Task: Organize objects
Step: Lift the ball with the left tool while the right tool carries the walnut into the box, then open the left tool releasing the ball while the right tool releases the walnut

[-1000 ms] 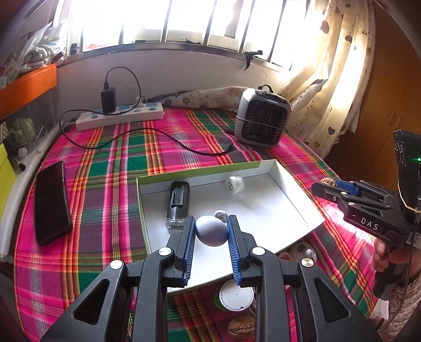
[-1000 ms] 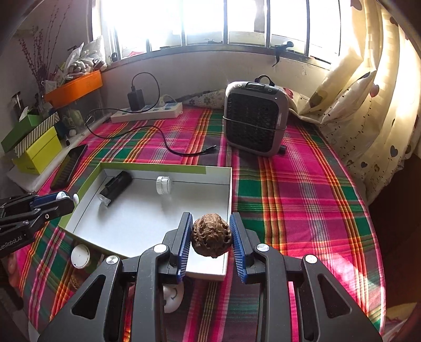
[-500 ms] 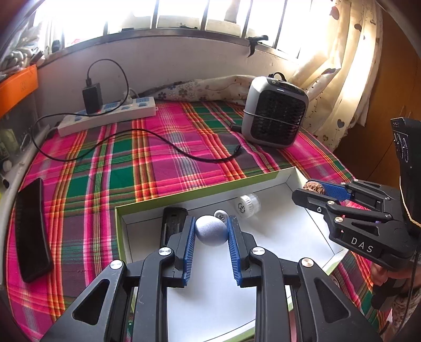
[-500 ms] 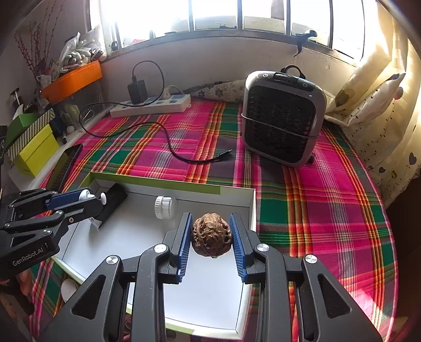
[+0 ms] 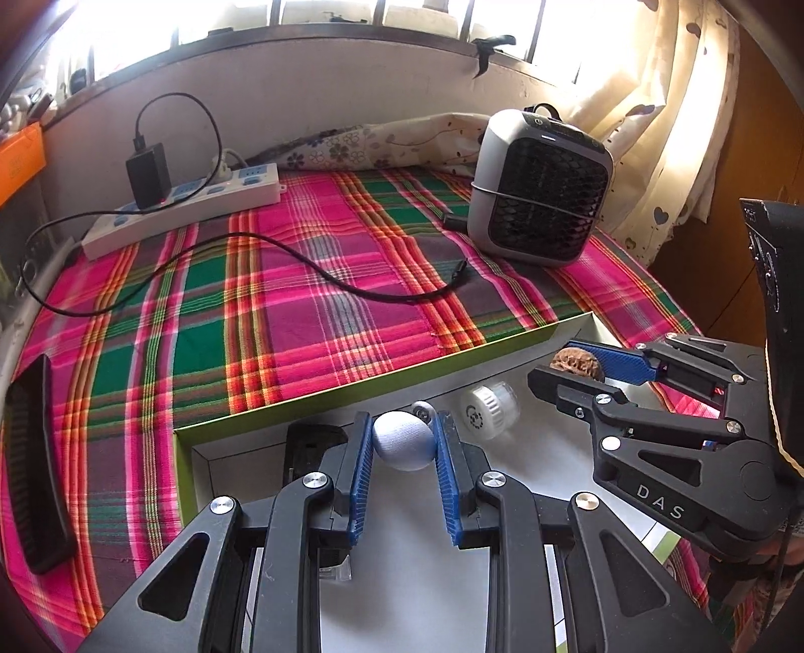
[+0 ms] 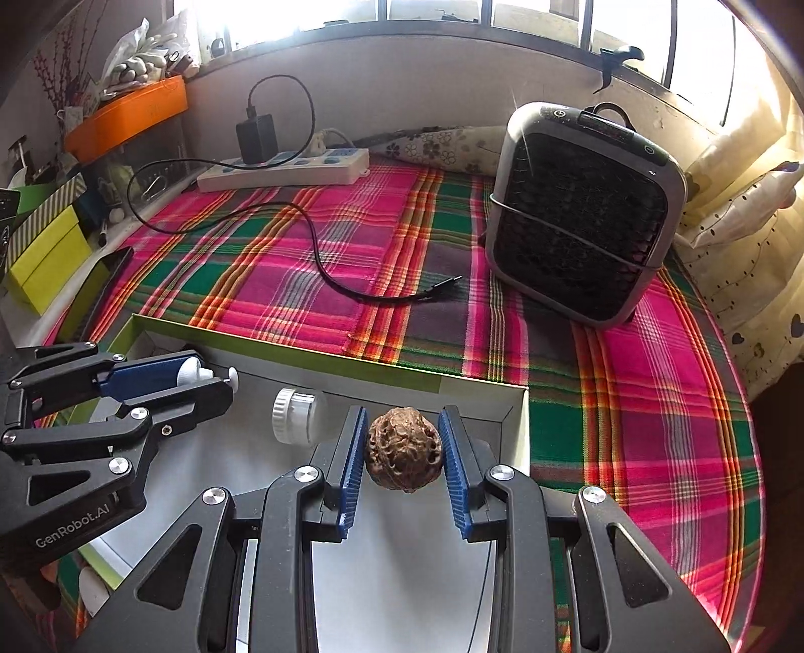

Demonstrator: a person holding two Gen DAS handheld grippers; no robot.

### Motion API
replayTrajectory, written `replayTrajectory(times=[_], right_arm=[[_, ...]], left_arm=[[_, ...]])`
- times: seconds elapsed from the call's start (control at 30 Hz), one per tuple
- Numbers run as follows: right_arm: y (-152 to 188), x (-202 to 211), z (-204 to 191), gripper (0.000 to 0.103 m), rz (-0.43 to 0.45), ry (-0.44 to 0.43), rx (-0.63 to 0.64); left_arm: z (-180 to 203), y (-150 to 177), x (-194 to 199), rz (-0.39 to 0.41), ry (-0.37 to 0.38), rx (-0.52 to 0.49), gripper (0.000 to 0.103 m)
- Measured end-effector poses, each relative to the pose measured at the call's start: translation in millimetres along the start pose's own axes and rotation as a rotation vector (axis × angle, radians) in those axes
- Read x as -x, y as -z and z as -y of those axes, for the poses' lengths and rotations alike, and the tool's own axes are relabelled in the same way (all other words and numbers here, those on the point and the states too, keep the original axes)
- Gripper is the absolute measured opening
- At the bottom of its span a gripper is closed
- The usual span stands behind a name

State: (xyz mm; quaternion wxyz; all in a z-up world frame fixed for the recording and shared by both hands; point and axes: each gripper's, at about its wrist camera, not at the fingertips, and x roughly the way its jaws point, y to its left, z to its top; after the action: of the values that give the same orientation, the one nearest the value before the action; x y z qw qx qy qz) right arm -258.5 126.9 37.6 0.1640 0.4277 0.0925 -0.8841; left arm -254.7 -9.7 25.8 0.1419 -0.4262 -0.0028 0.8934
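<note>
Sunlit barred window (image 6: 452, 10), cream heart-print curtain (image 5: 668, 125), plaid-covered table (image 6: 653, 402).

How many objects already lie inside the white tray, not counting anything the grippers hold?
3 visible: a black lighter at the tray's left end, a white cap near the back wall, a tiny ball beside it. Grippers may hide more.

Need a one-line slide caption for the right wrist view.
Right gripper holds a walnut over the white tray; left gripper alongside.

Black gripper (image 5: 403, 454), blue ribbed pads (image 5: 361, 482)
</note>
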Motion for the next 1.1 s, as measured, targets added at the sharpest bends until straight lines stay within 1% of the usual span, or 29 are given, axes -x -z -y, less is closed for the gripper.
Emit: replayTrajectory(times=[0.13,0.33,0.6,0.83,0.9,0.93,1.0,1.1], right_arm=[[0.4,-5.1,0.4,0.03,-0.01,0.005,0.0],[-0.5,-8.2,-2.3,0.031,-0.019,0.024,0.015],[-1.9,-12.8,-3.7,0.031,-0.05,0.037,0.022],[-3.3,-14.6,-2.7,0.031,-0.054,0.044,0.01],[-3.6,-14.5,-2.1,0.031,-0.05,0.046,0.004],[-3.6,-14.2,-1.7,0.032,-0.049,0.044,0.0],[-4.5,-13.2,-0.5,0.043,-0.042,0.036,-0.009],[-4.9,-10.6,-1.3,0.05,-0.031,0.041,-0.01]], left_arm=[[1.9,0.4,-4.9,-0.011,-0.014,-0.012,0.022],[-1.2,-0.2,-10.8,-0.043,-0.016,0.009,0.022],[0.4,-0.9,-17.2,-0.083,-0.022,0.006,0.022],[-1.9,-1.5,-17.3,-0.09,-0.017,0.021,0.023],[-1.6,-1.9,-18.1,-0.091,-0.013,0.017,0.026],[-1.8,-2.1,-18.2,-0.091,-0.012,0.018,0.027],[-1.9,-2.1,-18.2,-0.091,-0.013,0.02,0.033],[-3.0,-1.9,-16.8,-0.086,-0.012,0.034,0.038]])
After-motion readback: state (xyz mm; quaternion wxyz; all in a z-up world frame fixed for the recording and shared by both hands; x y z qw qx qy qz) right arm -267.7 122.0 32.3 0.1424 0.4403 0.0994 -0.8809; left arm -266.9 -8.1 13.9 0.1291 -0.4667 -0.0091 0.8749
